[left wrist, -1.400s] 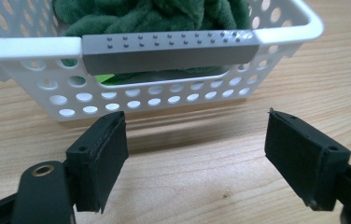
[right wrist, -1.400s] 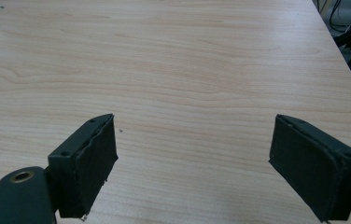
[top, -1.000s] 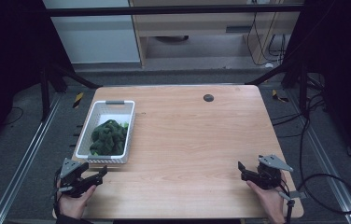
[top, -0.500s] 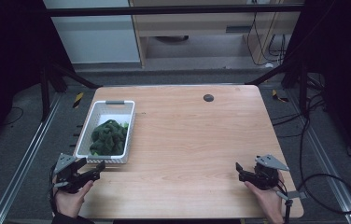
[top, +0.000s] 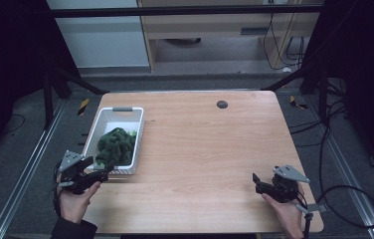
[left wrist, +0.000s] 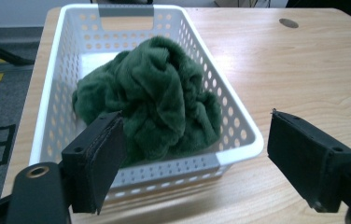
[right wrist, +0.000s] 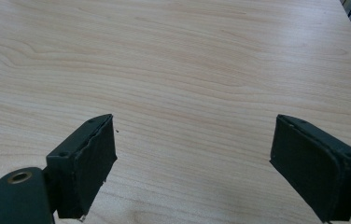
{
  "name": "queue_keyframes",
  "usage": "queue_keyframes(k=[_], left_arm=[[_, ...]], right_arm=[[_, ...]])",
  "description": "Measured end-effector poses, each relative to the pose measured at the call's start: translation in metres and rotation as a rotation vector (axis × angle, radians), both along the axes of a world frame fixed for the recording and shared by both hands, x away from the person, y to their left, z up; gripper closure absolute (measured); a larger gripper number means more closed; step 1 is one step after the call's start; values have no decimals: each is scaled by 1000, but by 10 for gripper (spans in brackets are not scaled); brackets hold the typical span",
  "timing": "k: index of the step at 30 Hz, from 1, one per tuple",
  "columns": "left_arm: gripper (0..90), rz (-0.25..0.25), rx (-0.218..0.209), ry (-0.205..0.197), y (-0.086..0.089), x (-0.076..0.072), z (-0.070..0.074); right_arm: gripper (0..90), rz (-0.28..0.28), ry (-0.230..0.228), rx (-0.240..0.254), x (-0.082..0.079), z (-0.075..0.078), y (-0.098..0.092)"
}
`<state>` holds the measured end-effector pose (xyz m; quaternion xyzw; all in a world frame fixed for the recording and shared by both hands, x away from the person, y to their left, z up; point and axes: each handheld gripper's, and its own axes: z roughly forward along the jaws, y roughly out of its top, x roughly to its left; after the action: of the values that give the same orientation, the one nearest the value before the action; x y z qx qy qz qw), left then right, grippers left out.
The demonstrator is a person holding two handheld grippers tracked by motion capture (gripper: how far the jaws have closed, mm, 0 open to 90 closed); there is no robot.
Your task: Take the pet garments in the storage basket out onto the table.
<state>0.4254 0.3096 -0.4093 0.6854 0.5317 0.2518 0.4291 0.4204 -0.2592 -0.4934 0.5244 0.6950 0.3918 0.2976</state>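
A pale wooden worktop (top: 210, 149) with a light grain spreads across the high view, standing on a grey floor (top: 26, 149) with dark frame rails to either side and cables trailing at the right. Near its far edge sits a small dark round disc (top: 222, 104), well apart from everything else. On the worktop's left side lies a white perforated basket (top: 106, 130), long side running away from the person, with a grey handle slot at its far end. Inside it, bunched toward the near end, is a crumpled dark green plush cloth (top: 116, 145); in the left gripper view the cloth (left wrist: 157, 102) heaps above the basket's (left wrist: 239, 135) rim and leans against the near wall. The left claw (top: 95, 172) hangs just at the basket's near corner, held in the person's left hand (top: 73, 201), its jaws spread wide and released, holding nothing; in its own view the left claw (left wrist: 192, 163) frames the basket's near wall. The right claw (top: 258, 181) rests near the worktop's near right corner in the right hand (top: 287, 214), well apart from the basket, and the right claw (right wrist: 192, 158) likewise stands released with its jaws wide over bare wood.
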Motion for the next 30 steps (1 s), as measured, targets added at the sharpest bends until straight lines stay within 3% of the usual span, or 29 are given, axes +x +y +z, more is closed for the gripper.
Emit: queue_keyframes(k=[7, 16, 23, 30], left_arm=[[184, -17, -6, -5, -3, 10, 10], [184, -24, -8, 43, -2, 31, 18], [185, -19, 14, 62, 0, 44, 29], [178, -32, 26, 98, -8, 60, 32]], right_arm=[[141, -8, -4, 6, -1, 1, -1], [141, -3, -3, 0, 0, 0, -2], [141, -2, 0, -3, 0, 0, -2], [140, 4, 4, -9, 1, 0, -1]])
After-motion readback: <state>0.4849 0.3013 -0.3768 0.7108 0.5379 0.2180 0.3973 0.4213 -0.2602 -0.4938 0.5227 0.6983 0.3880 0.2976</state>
